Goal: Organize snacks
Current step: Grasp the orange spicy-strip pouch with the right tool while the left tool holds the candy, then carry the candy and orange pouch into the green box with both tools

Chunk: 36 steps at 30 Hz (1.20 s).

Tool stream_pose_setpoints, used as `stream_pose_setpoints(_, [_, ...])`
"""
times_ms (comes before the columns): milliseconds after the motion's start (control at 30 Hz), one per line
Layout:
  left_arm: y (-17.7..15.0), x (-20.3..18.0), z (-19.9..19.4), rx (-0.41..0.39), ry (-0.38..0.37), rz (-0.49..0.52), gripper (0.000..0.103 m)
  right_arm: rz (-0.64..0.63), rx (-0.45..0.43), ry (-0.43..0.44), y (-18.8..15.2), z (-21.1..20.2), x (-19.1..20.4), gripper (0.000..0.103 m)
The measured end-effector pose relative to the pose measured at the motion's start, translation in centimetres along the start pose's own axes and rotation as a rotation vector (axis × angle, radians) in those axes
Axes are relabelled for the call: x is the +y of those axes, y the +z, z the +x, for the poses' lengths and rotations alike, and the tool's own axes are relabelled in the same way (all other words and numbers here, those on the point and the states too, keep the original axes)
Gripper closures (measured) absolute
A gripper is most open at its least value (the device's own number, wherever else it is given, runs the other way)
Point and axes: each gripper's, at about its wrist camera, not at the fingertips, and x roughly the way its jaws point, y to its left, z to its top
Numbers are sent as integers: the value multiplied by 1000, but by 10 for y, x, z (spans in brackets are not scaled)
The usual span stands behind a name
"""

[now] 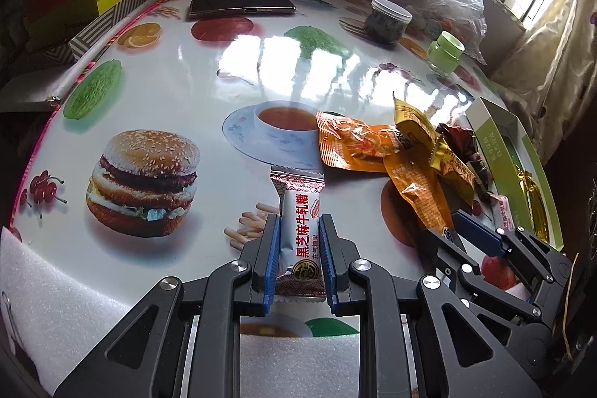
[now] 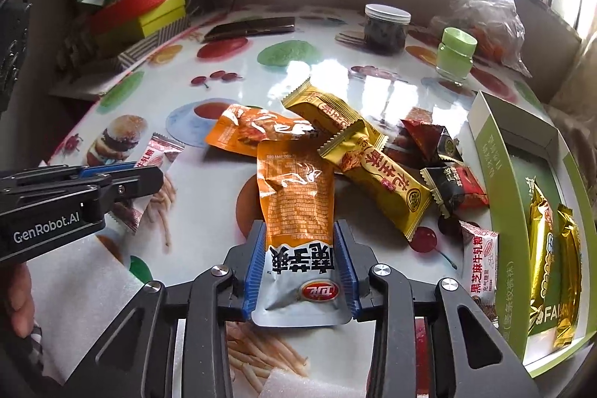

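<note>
Left hand-held gripper point(image 1: 298, 248) is clamped on a white candy packet point(image 1: 299, 234) at lower centre of its view; right hand-held gripper point(image 2: 301, 267) squeezes an orange snack pouch point(image 2: 296, 204), lower centre, above the desk point(image 1: 209, 88). Green box point(image 2: 511, 196) sits at right.

A glossy printed covering is seen on the table point(image 1: 179, 88), with window light mirrored ahead of the left gripper point(image 1: 300, 230). Between its ribbed blue pads, seemingly plastic, a smooth white candy wrapper point(image 1: 298, 234) of slightly shiny film is pressed. The matt black linkage is fastened with bright metal pins. Between the pads of the right gripper point(image 2: 300, 260) a crinkled, glossy orange pouch point(image 2: 296, 196) is clamped. To its right, matt card is shown by the green box point(image 2: 511, 196), holding metallic gold foil packets point(image 2: 541, 248).
</note>
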Motion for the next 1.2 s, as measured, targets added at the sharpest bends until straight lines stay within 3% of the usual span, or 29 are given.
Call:
stream_pose_setpoints(700, [6, -34, -26, -54, -22, 81, 81, 39, -108, 25, 1, -48, -9, 70])
stream_pose_setpoints(1200, [16, -105, -31, -84, -111, 211, 81, 138, -165, -93, -7, -89, -62, 70])
